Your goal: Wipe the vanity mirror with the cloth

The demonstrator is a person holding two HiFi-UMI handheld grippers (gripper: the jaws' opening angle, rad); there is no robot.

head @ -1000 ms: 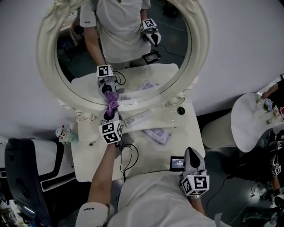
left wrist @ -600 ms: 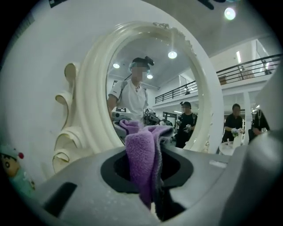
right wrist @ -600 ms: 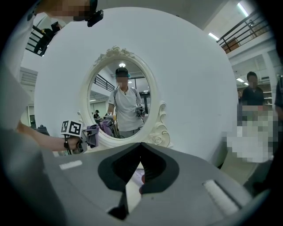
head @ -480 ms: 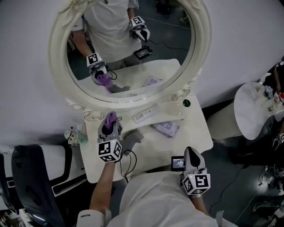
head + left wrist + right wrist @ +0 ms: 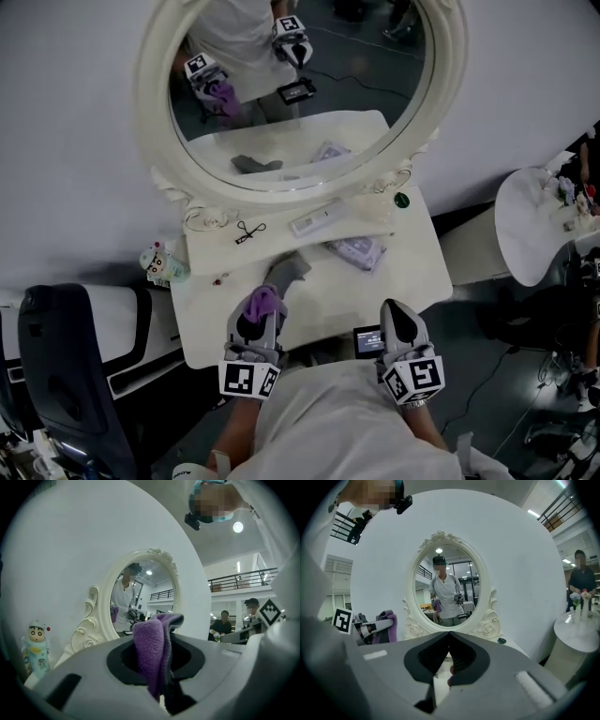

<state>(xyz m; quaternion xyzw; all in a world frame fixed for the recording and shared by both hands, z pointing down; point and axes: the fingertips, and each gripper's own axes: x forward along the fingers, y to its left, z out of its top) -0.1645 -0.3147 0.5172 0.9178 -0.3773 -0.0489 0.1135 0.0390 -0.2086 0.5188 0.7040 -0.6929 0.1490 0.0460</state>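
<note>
We log the left gripper (image 5: 257, 317) at lower centre, jaws clamped on the cloth (image 5: 264, 301), the right gripper (image 5: 395, 316) beside it, jaws closed and empty, both below the mirror (image 5: 375, 103).

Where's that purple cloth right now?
Head view, lower left: the fuzzy purple cloth is pinched in the left tongs over the white table's near edge, away from the oval mirror.

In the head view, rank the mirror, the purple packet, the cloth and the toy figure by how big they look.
1. Mirror, by far.
2. Purple packet.
3. Cloth in the left tool and toy figure look about alike; the cloth sits nearer the camera, so no ranking.
</note>
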